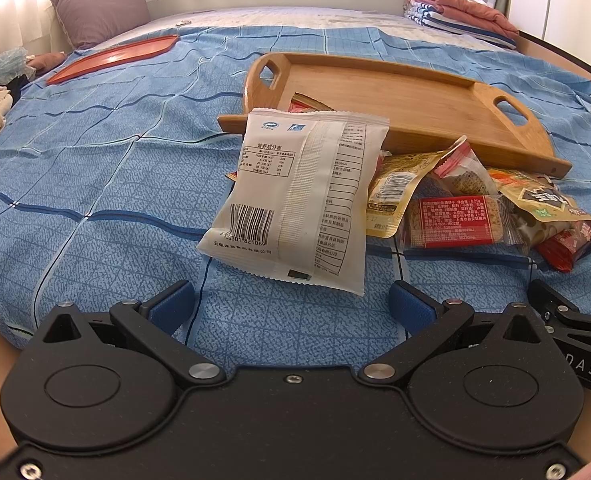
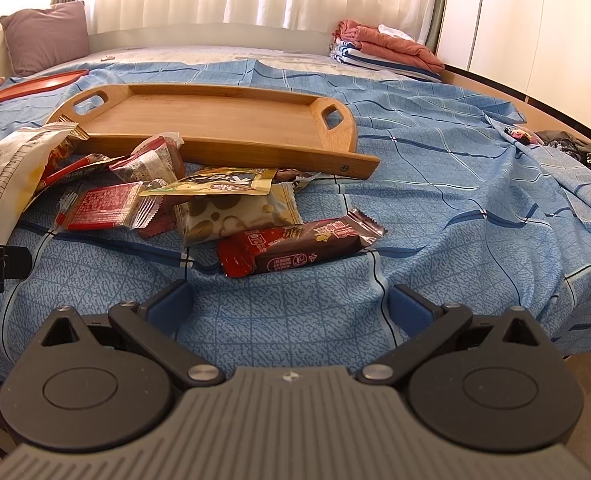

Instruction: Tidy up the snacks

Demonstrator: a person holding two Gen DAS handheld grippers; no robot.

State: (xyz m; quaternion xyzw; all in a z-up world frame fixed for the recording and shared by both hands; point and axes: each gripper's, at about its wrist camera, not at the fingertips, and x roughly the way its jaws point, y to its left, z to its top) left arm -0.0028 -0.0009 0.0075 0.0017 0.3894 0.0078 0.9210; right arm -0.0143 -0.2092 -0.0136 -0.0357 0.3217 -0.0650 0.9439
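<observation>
Left wrist view: the left gripper point(image 1: 291, 300) hovers low over the near edge of the bed, its 2 blue-padded fingers point(image 1: 173, 306) spread wide with nothing between them. Just ahead of the gap, apart from both pads, the white snack packet point(image 1: 295, 200) stands tilted, its top leaning against the near rim of the wooden tray point(image 1: 399, 92); it is a crinkled, matte pouch with a back seam, a printed barcode and a nutrition table. To its right lies a loose pile of smaller glossy wrappers, among them a red-labelled clear packet point(image 1: 453, 222), spread on the blue bedspread point(image 1: 95, 184) in front of the tray's near side. The tray is smooth bamboo, rectangular with rounded ends and 2 cut-out handles; 1 wrapper shows inside it, behind the white packet. A flat red tray point(image 1: 111, 58) rests toward the far left corner of the bed, near a mauve pillow point(image 1: 99, 8). In the right wrist view, the right gripper point(image 2: 289, 300) is likewise held level and low over the near edge, jaws wide apart and empty. The dark red chocolate bar point(image 2: 295, 248), a shiny foil wrapper with crimped ends, lies just beyond the gap, touching neither finger. Folded laundry point(image 2: 387, 52) sits at the far right corner. The bedspread is a woven, grid-patterned cloth, rumpled at the right edge.
</observation>
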